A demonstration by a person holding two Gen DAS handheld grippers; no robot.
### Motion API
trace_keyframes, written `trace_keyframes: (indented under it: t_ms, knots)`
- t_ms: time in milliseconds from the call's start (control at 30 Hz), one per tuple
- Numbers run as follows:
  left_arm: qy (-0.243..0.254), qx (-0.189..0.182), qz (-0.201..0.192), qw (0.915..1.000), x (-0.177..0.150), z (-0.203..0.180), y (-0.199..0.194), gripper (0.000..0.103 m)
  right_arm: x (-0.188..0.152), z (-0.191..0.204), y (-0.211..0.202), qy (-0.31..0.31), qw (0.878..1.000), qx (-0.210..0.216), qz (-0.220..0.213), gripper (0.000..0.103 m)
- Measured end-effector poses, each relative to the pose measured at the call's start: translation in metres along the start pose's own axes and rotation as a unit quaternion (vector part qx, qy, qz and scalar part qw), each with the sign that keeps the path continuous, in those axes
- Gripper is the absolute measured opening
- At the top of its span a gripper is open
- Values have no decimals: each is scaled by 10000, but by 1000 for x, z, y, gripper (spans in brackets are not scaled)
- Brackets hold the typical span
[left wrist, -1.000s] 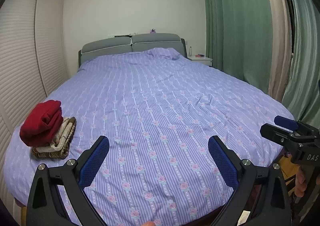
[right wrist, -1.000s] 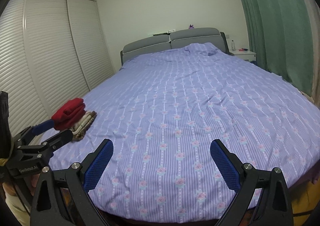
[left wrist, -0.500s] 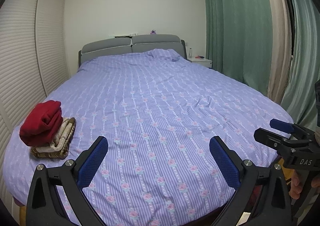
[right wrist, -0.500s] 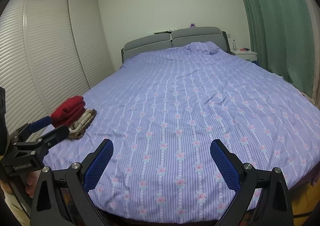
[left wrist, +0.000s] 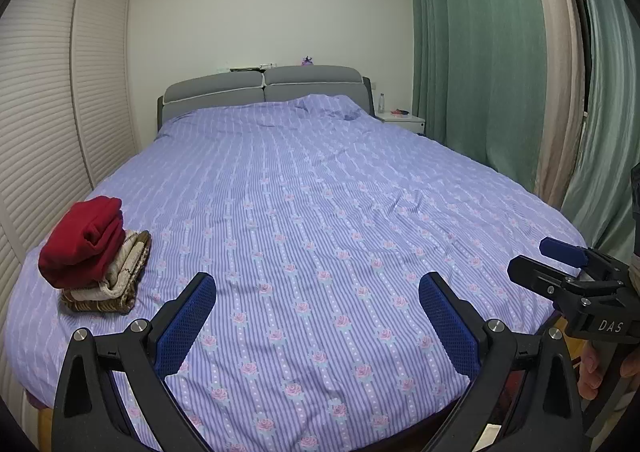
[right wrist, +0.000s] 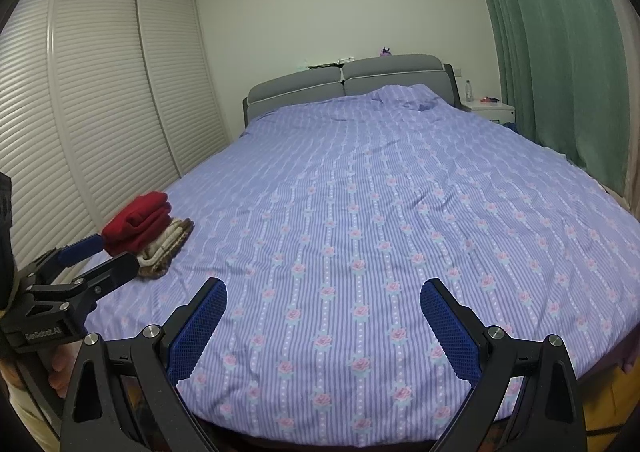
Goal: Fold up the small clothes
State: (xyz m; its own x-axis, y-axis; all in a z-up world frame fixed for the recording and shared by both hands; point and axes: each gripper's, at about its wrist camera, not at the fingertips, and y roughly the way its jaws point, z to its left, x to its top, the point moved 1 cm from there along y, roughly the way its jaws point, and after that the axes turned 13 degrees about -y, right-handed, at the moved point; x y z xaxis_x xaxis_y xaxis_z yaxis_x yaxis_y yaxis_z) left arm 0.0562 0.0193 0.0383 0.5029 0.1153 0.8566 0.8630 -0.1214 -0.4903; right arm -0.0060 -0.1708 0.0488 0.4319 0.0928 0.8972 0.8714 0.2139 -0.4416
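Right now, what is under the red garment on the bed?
The red garment tops a stack: a folded cream knit beneath it, then a brown patterned piece on the purple bedspread. Their inner folds are covered.

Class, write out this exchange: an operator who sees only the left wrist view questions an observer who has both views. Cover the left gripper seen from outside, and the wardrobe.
Operator: How does my left gripper look from outside?
Observer: In the right wrist view it is open and empty. Its tips overlap the folded stack, but I cannot tell whether they touch.
Operator: I count two doors on the wardrobe. Are there more?
Observer: Yes, the right wrist view shows three louvred doors side by side.
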Motion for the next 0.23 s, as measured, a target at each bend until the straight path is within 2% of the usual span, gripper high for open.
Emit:
trace_keyframes:
  t_ms: [233]
  knots:
    - [-49, 5, 14, 10000, 1, 2, 2, 103, 1, 0, -2, 3, 10000, 6, 13, 98]
